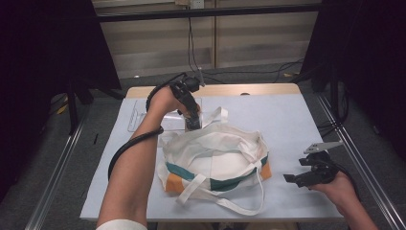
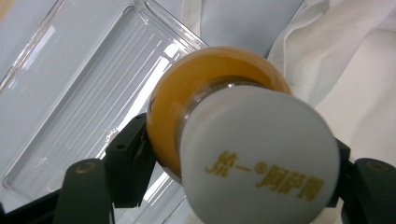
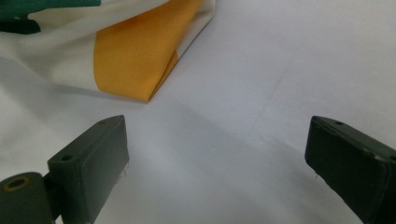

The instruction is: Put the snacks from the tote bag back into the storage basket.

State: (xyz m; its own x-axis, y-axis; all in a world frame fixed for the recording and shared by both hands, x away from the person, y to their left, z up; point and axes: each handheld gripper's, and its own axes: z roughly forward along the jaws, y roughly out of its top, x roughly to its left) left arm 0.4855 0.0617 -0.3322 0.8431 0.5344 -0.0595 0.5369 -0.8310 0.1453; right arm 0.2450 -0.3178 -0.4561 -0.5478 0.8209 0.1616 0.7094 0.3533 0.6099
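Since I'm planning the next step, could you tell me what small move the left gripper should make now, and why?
Probably carry the bottle sideways over the tote bag's open mouth. The left gripper is shut on the bottle beside the clear tray, next to the bag's rim, and the right gripper rests open on the table, apart from the bag.

Left gripper (image 1: 194,122) far out, fingers clamped; right gripper (image 1: 306,178) low near the edge, fingers wide apart

gold Chinese lettering "统一® 阿萨姆" on white bottle cap (image 2: 259,158), printed toward 5 o'clock of cap face
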